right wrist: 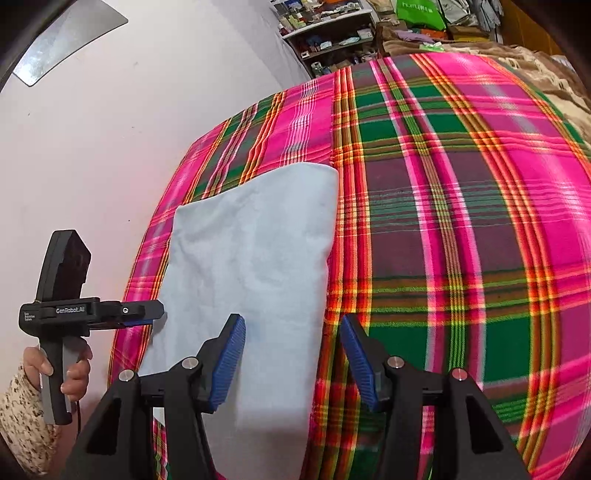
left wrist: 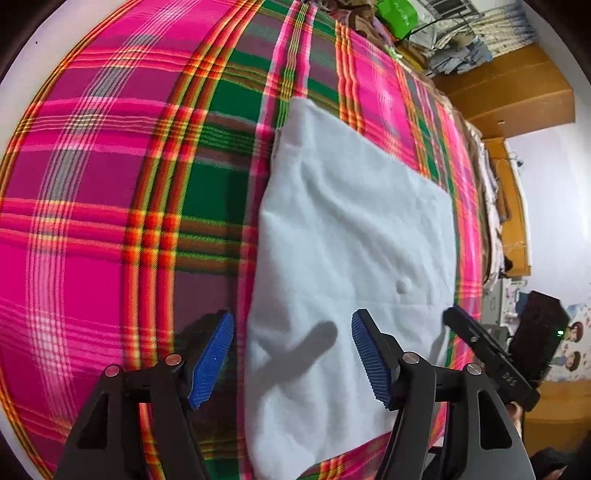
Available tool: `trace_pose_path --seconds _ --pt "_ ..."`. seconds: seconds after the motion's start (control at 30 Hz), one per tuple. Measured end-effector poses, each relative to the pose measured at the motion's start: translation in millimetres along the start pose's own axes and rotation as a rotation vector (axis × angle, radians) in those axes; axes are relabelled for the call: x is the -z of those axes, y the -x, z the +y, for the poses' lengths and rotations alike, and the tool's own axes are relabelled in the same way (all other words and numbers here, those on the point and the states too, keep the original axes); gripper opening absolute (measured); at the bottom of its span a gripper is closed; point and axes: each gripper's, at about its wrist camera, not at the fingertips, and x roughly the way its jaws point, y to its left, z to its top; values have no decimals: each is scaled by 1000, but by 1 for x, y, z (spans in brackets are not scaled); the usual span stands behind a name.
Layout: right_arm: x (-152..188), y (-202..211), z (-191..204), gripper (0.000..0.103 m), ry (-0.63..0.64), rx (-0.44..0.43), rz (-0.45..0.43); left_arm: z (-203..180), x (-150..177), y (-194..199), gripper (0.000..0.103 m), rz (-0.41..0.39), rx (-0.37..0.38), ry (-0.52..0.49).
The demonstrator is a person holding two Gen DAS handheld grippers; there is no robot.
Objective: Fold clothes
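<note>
A pale blue-white folded cloth [left wrist: 351, 240] lies flat on a pink and green plaid blanket [left wrist: 110, 184]. My left gripper [left wrist: 291, 354] hangs just above the cloth's near end, open, with the cloth's left edge between its blue pads [left wrist: 214, 358]; nothing is gripped. In the right wrist view the same cloth [right wrist: 251, 258] lies near the blanket's left side. My right gripper [right wrist: 293, 358] is open over its near right edge, its pads apart from the fabric. Each gripper shows side-on in the other's view: the right one [left wrist: 452, 315] and the left one [right wrist: 157, 314], held by a hand [right wrist: 74, 369].
The plaid blanket [right wrist: 461, 221] covers a bed that runs along a white wall [right wrist: 110, 147]. Beyond the far end stand cluttered shelves [right wrist: 332, 37], a green bag [right wrist: 419, 13] and piled cloth. Wooden furniture [left wrist: 517, 96] borders the other side.
</note>
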Motion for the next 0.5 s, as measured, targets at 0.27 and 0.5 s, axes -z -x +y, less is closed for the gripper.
trace_pose_path --seconds 0.27,0.5 --pt "-10 -21 3 56 32 -67 32 1 -13 -2 73 -18 44 29" --pt "-11 -26 -9 51 4 -155 33 3 -9 -4 52 -42 96 -21"
